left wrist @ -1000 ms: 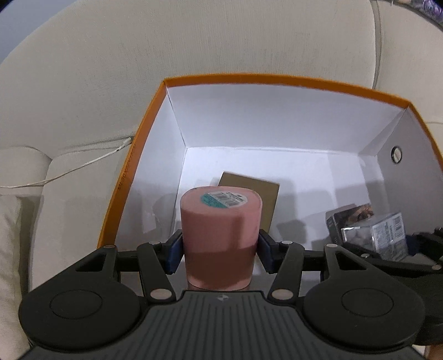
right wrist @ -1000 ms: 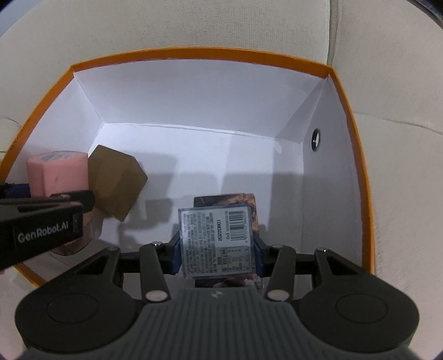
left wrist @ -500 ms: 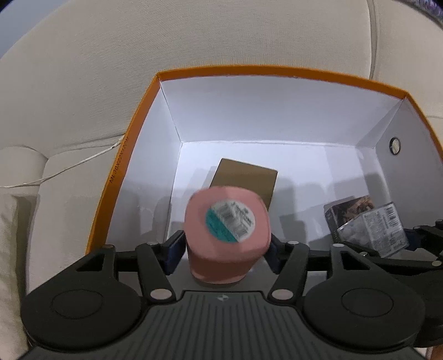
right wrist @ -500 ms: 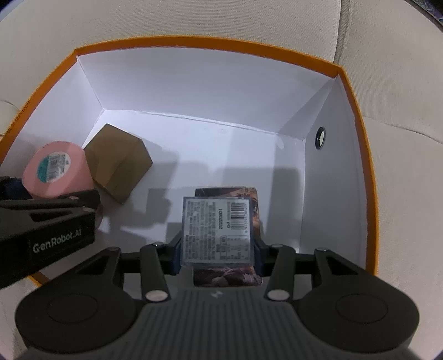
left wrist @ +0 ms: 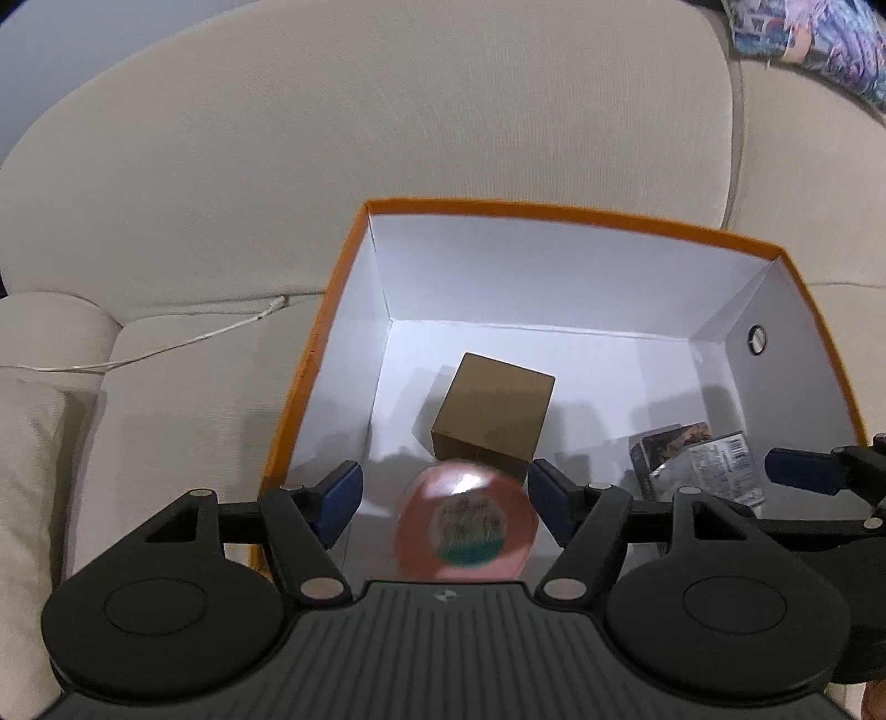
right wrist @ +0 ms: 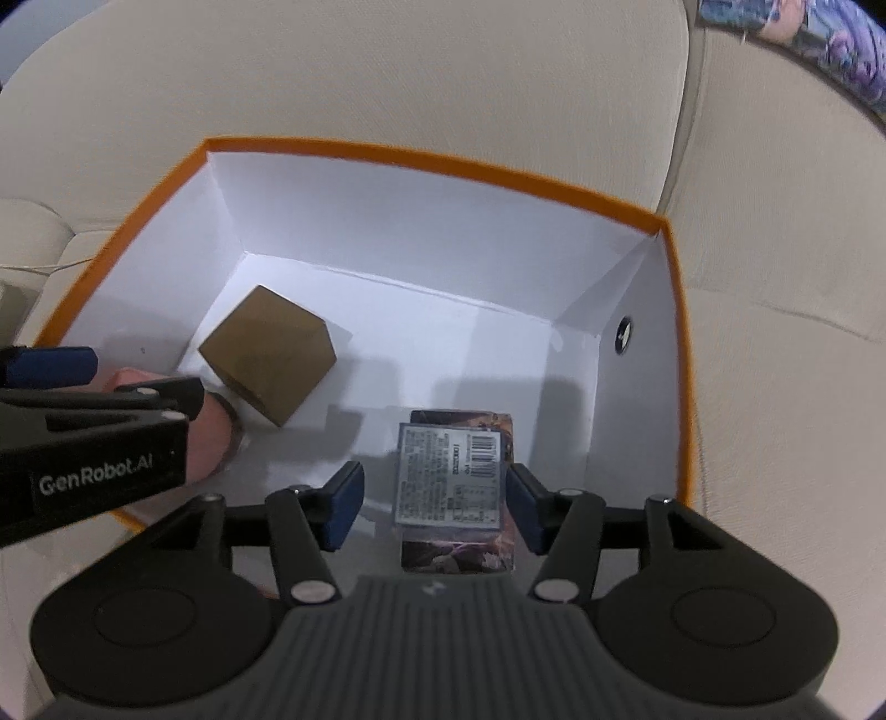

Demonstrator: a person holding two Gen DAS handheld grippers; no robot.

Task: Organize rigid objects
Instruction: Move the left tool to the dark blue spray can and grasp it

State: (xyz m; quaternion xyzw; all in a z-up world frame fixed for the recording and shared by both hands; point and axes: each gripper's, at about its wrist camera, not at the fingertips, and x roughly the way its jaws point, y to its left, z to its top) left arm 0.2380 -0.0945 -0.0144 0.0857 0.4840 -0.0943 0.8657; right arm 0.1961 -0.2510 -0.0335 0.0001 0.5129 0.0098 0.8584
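Note:
An orange-rimmed box with white walls (left wrist: 354, 332) (right wrist: 387, 221) sits on a beige sofa. Inside lie a brown cardboard cube (left wrist: 493, 418) (right wrist: 268, 354), a pink cylinder with a barcode label (left wrist: 468, 526) (right wrist: 207, 440) and a small printed packet box (left wrist: 698, 462) (right wrist: 454, 482). My left gripper (left wrist: 443, 501) is open, with the blurred pink cylinder loose between and below its fingers. My right gripper (right wrist: 432, 501) is open above the packet box, its fingers apart from the box's sides.
The beige sofa back (left wrist: 387, 138) rises behind the box. A thin white cord (left wrist: 166, 349) lies on the seat cushion to the left. A patterned cushion (left wrist: 803, 33) shows at the upper right. The box's right wall has a round hole (right wrist: 624, 334).
Both grippers have opened and risen. The pink cylinder was let go and tipped label-up on the box floor. The packet box now rests on the floor on the right side.

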